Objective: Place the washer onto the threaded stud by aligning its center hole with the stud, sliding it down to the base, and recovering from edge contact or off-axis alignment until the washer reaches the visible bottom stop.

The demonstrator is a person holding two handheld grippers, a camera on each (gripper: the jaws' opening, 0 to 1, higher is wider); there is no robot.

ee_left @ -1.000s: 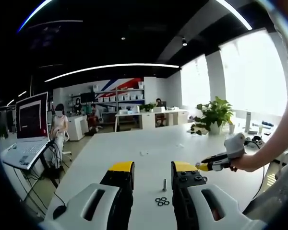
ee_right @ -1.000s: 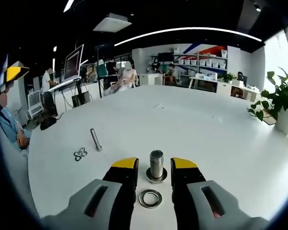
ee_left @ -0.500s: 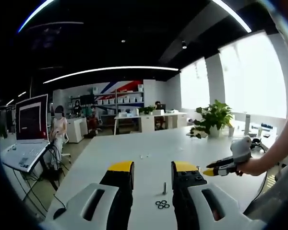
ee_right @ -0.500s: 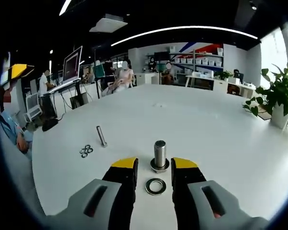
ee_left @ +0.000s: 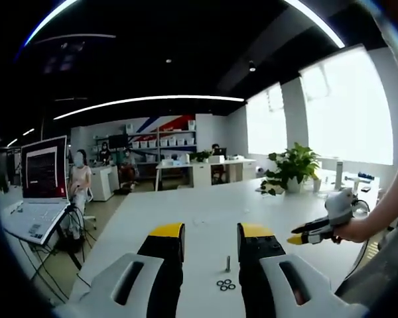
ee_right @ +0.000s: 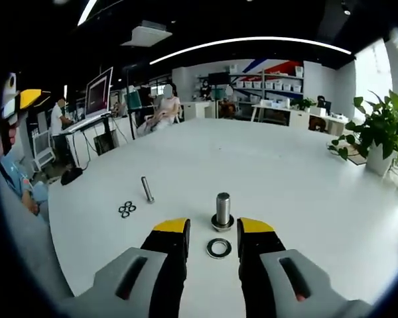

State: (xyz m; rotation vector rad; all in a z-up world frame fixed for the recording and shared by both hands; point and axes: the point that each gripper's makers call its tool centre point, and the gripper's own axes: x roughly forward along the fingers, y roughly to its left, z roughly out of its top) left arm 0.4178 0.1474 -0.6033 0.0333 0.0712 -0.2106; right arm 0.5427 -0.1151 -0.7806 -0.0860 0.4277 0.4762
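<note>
Between the right gripper fingers, both spread open and empty, one washer lies flat on the white surface, just in front of the one threaded stud standing upright on its base. Beyond the stud to its left: one thin pin and a cluster of about four small rings. Left gripper is also open, holding nothing, well back from the stud. Risks: thin flat washer may slip from a pinch; tilted hole may catch on stud threads and jam; bumping stud could tip it.
</note>
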